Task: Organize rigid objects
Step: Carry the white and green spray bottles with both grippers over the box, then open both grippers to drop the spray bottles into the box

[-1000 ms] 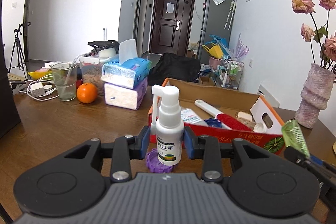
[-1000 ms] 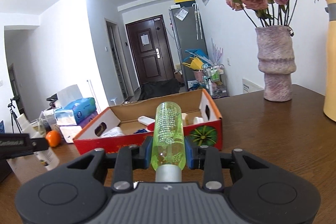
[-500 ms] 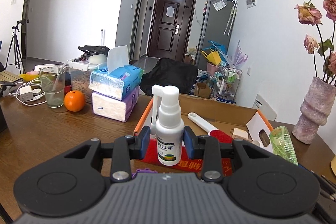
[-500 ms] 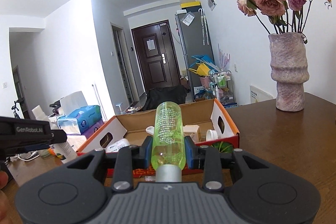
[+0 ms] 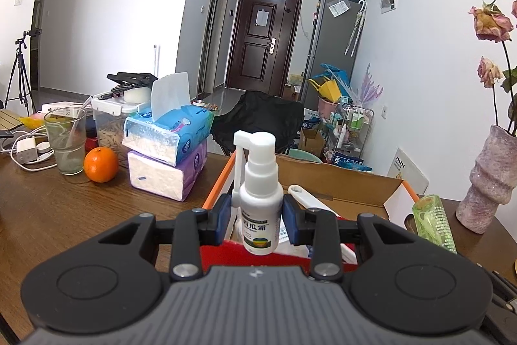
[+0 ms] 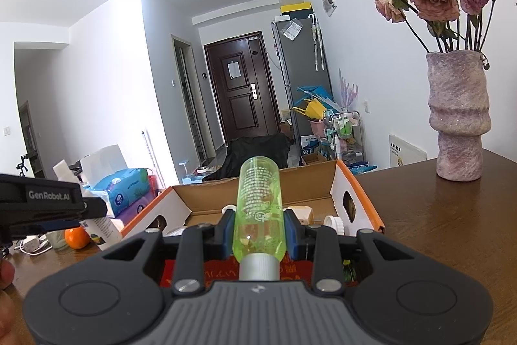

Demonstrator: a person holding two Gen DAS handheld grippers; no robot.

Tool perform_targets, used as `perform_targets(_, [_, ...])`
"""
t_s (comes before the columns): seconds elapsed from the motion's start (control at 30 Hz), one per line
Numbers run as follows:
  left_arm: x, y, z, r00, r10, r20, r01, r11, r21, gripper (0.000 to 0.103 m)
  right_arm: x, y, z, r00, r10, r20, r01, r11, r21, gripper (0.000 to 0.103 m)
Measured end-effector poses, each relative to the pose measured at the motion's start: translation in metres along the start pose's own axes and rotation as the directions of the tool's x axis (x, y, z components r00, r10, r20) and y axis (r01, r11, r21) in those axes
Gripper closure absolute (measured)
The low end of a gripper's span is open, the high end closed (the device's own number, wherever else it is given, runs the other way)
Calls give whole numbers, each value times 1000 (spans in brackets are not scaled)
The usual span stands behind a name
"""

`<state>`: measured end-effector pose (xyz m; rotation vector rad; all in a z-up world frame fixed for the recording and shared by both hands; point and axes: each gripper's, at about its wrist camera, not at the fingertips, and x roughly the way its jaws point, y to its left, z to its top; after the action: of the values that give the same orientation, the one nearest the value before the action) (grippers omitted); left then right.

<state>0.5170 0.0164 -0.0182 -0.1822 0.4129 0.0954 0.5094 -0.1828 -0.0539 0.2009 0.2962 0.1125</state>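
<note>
Fingers on the left gripper (image 5: 257, 217) are clamped on a small white plastic spray bottle with a pump nozzle (image 5: 258, 195), held upright right over the near edge of the open cardboard box with orange-red outer walls (image 5: 336, 186). Right gripper (image 6: 258, 230) has its fingers squeezed onto a translucent green cylindrical bottle with a silver cap (image 6: 259, 213), pointing forward over the same box's front wall, silver cap toward the camera. Inside the box there's a white long-handled brush (image 5: 310, 198) and a few small white bits I can't really make out. Off to the left on the brown wooden desk (image 5: 64, 209) sit an orange (image 5: 100, 164), a drinking glass (image 5: 66, 144) and two stacked tissue packs (image 5: 168, 151). A pinkish textured vase with dried roses (image 6: 458, 115) stands on the right side
</note>
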Motion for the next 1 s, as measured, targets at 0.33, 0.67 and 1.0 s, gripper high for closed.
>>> perform_targets(0.33, [25,-5,11,1000,-3,2,3,1000,2,68,25,-3,8,1000,-6,10,6,1000,-6,73])
perform_targets(0.67, [55,-17,16,1000,-16,-7,16,1000,24,68,55,-3,17,1000,5,16,-5,1000,-20,73])
perform_targets(1.0, [82,-27,20,1000,-19,-12,19,999,49,68,78,-1,23,1000,11,12,-11,1000,-25,73])
